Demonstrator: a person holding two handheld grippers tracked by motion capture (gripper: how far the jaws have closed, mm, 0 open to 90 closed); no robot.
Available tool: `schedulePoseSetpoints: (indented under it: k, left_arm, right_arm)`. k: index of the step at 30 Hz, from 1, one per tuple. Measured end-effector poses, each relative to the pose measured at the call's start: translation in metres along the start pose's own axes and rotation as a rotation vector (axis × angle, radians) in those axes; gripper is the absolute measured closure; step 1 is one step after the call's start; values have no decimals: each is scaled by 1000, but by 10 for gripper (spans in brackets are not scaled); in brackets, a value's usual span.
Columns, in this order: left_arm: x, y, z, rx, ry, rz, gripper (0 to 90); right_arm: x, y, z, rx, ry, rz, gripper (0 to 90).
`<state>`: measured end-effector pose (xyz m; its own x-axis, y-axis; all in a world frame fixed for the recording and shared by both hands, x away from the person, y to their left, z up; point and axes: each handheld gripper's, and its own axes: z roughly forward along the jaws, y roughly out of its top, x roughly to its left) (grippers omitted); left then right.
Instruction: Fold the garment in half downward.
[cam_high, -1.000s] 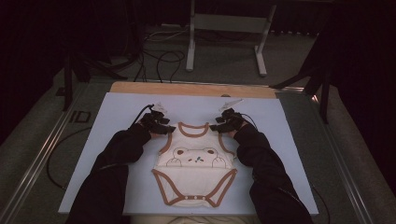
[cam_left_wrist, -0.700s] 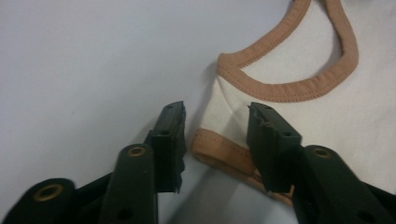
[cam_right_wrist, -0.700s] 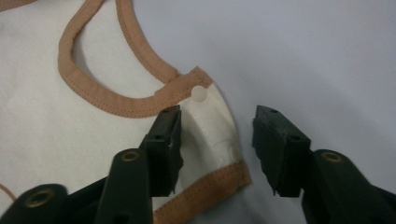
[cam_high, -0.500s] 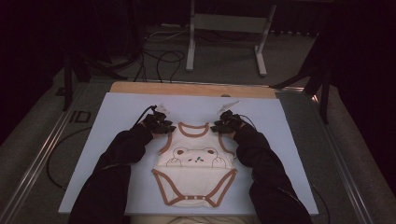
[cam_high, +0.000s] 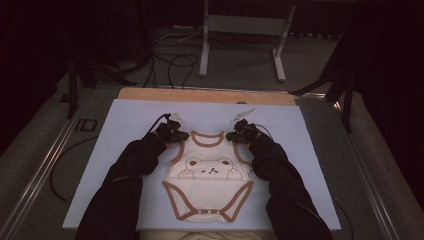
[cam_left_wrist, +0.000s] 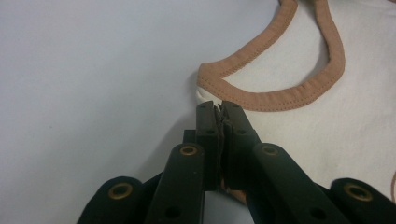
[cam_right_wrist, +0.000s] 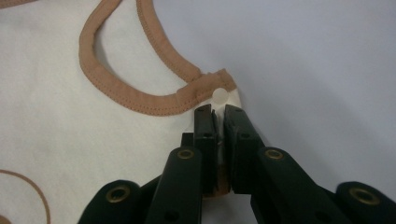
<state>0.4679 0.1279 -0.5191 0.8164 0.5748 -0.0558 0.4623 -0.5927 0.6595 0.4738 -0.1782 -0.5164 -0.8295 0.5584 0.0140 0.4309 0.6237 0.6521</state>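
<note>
A cream baby bodysuit (cam_high: 210, 185) with brown trim and a bear face lies flat on a pale blue mat (cam_high: 125, 150). My left gripper (cam_high: 179, 136) sits at its left shoulder and my right gripper (cam_high: 234, 136) at its right shoulder. In the left gripper view the left gripper (cam_left_wrist: 219, 108) has just been closing its jaws, which now pinch the bodysuit (cam_left_wrist: 327, 116) at the shoulder's edge. In the right gripper view the right gripper (cam_right_wrist: 217, 112) has likewise just been closing and holds the bodysuit (cam_right_wrist: 70, 130) beside a white snap (cam_right_wrist: 219, 96).
The mat covers a wooden table whose back edge (cam_high: 200, 95) shows behind it. A metal stand (cam_high: 240, 45) and cables (cam_high: 170, 65) are on the floor beyond. A metal rail (cam_high: 45, 165) runs along the left. The person's dark sleeves (cam_high: 130, 175) lie on the mat.
Both hands stay at the bodysuit's shoulders. The left one has edged slightly closer to the garment. The bodysuit lies as before.
</note>
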Motion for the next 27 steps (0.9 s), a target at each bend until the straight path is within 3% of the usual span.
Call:
schedulePoseSetpoints:
  k: [7, 27]
  left_arm:
    - [0, 2, -5, -20, 19, 15, 886]
    - [3, 32, -50, -182, 48, 24, 887]
  right_arm:
    - [0, 3, -4, -13, -7, -3, 857]
    - [-4, 31, -37, -121, -69, -33, 858]
